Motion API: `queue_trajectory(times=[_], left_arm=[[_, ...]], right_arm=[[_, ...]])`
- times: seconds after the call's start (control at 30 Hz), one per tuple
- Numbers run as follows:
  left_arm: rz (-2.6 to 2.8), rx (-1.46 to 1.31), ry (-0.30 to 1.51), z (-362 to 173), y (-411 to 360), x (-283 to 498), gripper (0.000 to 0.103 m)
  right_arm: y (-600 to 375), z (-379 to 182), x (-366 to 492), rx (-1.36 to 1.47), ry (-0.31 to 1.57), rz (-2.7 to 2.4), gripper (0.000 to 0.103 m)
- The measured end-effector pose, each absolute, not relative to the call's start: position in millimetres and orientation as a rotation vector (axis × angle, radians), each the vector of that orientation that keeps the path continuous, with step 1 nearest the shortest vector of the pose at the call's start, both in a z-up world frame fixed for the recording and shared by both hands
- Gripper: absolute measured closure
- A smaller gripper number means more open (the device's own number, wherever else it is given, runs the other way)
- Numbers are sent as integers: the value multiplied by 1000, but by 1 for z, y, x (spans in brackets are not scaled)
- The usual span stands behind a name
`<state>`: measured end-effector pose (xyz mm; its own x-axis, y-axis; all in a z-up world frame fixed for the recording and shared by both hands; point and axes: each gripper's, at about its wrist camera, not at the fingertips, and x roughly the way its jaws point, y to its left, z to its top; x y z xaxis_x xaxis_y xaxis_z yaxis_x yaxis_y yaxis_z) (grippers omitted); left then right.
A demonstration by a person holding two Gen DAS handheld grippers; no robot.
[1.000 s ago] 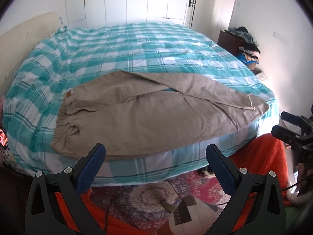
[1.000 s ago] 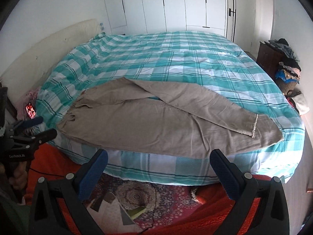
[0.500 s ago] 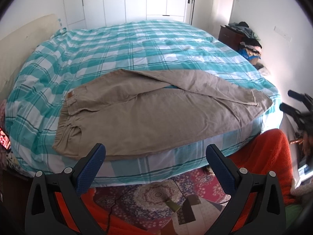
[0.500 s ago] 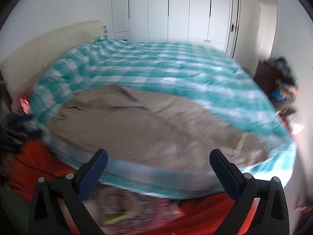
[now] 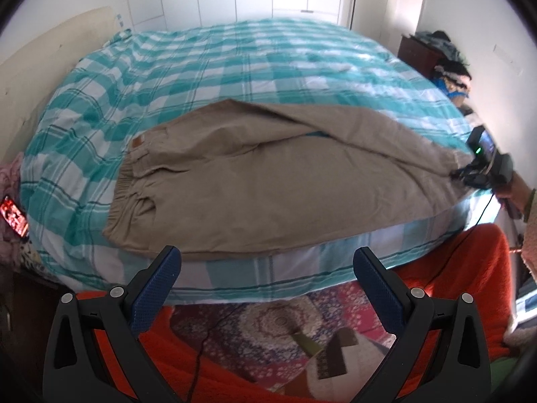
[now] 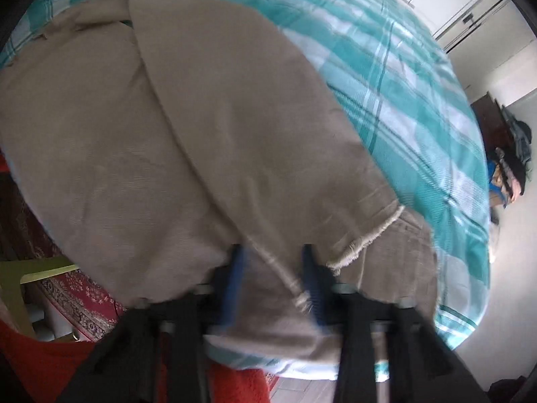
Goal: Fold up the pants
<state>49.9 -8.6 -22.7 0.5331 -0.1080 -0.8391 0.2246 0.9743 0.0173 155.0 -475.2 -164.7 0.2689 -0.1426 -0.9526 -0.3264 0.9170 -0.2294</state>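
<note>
Folding not yet begun: tan pants [image 5: 268, 181] lying spread along the near edge of the bed [image 5: 235, 67], waistband [image 5: 124, 188] to the left, both legs running right, the far leg crossing over the near one toward the cuffs. Right gripper [image 6: 273, 268] down at the cuff end, jaws just closing, fabric of the near leg bunched between them and a frayed hem [image 6: 365, 238] lying just beside; blurred picture, but seemingly clenched on the pants cloth. Left gripper [image 5: 265, 268] released, jaws wide, hanging off the bed's edge below the seat of the pants and touching nothing. Judged step: taking hold of the two ends ahead of the first fold. Next move probably calls for bringing the left gripper onto the waistband and pinching through both layers there, then checking that the right grip has caught both cuffs and not only the lower one. Patterned rug [image 5: 268, 329] and orange blanket [image 5: 470, 268] below, clear of the work.
</note>
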Motion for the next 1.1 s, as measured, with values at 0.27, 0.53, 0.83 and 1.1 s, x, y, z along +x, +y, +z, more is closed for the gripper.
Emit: queue_trajectory(times=[0.27, 0.53, 0.83, 1.1], left_arm=[[-256, 44, 1006, -18, 15, 135, 1], [-362, -260, 1091, -75, -7, 293, 1], [-241, -465, 1202, -142, -11, 386, 3], [-199, -489, 1217, -161, -16, 390, 98]], right_arm=[[-470, -39, 118, -266, 912, 6, 100], [-433, 39, 52, -165, 662, -57, 100], [-426, 79, 16, -81, 572, -110, 100], [-421, 96, -16, -143, 569, -105, 100]])
